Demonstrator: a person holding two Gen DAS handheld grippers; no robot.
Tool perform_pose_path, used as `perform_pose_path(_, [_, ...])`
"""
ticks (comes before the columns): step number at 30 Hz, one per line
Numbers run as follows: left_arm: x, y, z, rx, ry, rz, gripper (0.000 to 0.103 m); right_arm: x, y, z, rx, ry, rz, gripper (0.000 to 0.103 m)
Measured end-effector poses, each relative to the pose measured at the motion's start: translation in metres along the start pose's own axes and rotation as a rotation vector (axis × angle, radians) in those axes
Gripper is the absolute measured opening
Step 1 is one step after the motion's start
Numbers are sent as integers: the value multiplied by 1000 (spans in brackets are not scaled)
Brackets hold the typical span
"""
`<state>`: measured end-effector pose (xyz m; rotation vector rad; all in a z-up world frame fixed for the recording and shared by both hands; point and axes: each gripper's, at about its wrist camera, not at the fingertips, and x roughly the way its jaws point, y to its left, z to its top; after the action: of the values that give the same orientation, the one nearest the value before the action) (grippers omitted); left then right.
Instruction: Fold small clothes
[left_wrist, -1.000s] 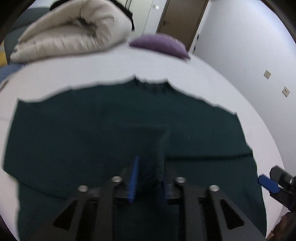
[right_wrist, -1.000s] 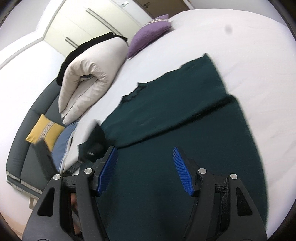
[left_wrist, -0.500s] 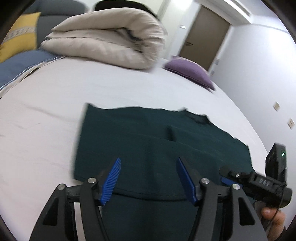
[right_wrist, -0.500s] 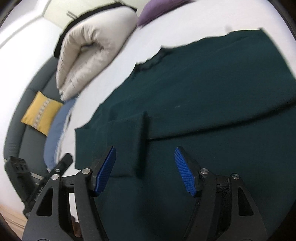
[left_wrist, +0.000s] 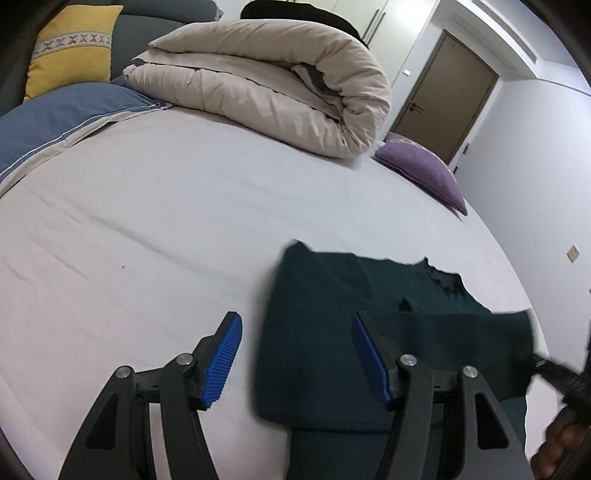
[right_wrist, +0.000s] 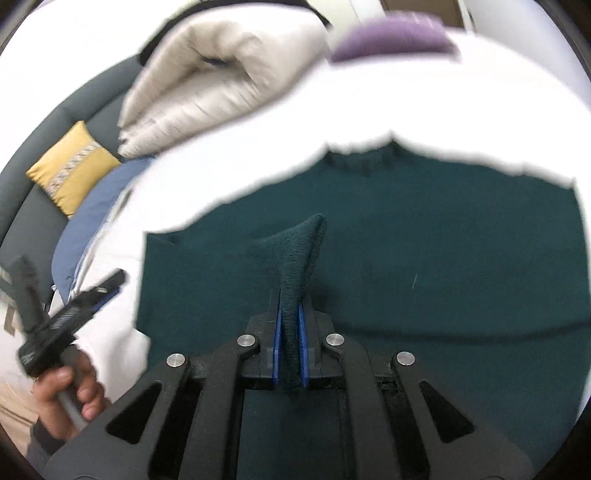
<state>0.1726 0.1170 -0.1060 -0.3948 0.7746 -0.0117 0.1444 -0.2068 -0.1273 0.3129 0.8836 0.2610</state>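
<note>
A dark green sweater (right_wrist: 443, 251) lies flat on the white bed, neckline at the far side. My right gripper (right_wrist: 289, 328) is shut on a raised fold of the sweater's knit (right_wrist: 299, 258), likely a sleeve end, pinched between its blue pads. In the left wrist view the sweater (left_wrist: 325, 314) lies to the right with one sleeve folded across it. My left gripper (left_wrist: 295, 354) is open and empty, above the sweater's left edge; it also shows in the right wrist view (right_wrist: 74, 310), held in a hand.
A rolled beige duvet (left_wrist: 266, 85) lies at the far side of the bed. A purple cushion (left_wrist: 421, 170) sits to its right. A blue pillow (left_wrist: 55, 114) and a yellow cushion (left_wrist: 70, 48) are at the far left. A white sheet (left_wrist: 129, 240) covers the bed.
My left gripper let go of the sleeve it held, opened and swung left off the sweater. My right gripper moved onto the sweater and shut on a fold of it.
</note>
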Motion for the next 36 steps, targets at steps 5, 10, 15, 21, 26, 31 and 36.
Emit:
perform_pose_path(5, [22,3,6,-23,23,20,64,-23,-33,32,9,-100,-29,6])
perform_pose_path(10, [53,-4,9,6,79,63,64,25,-113,26,182,20,-112,6])
perform_pose_path(15, [74,-13,19,34,115,88,65,35,-129,6,216,25,-78,7])
perform_pose_path(21, [104,-11,31,33,173,109,62,16,-122,7,220,36,-38,7])
perform_pose_path(26, [113,-23,35,95,187,98,19,12,-127,-3,257,70,-11,7])
perform_pose_path(31, [108,-38,42,169,153,77,8,-7,-127,-2,265,12,-9,6])
perform_pose_path(36, [129,-46,28,273,154,107,9,-6,-150,-8,318,19,-39,6])
